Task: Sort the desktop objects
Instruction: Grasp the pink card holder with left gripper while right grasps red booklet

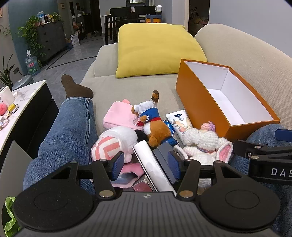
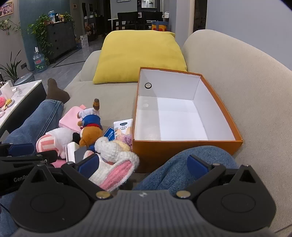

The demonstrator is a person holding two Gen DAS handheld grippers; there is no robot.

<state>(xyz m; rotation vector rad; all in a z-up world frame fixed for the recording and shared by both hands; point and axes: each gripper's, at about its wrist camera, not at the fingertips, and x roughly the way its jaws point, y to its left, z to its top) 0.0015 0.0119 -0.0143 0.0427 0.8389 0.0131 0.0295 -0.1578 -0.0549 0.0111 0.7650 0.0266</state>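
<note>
the left tool (image 1: 146,165) hangs spread astride a white tube (image 1: 152,164) in the pile at lower centre, so it should pinch squarely, while the right tool (image 2: 144,165) waits spread beside the empty orange box (image 2: 184,147).

Pretty normal living room here. Big beige fabric sofa (image 2: 237,76) with a fat yellow cushion (image 2: 138,56) at the far end. Off to the left there's a marble-top coffee table (image 1: 27,93), then glossy grey floor tiles (image 1: 73,58) running back to a dark grey dresser (image 2: 62,36) with trailing green plants (image 2: 42,23) on it. A water jug (image 1: 32,64) stands on the floor by the teal wall. Dark dining table and chairs (image 1: 126,14) way in the back, soft indoor light.
</note>
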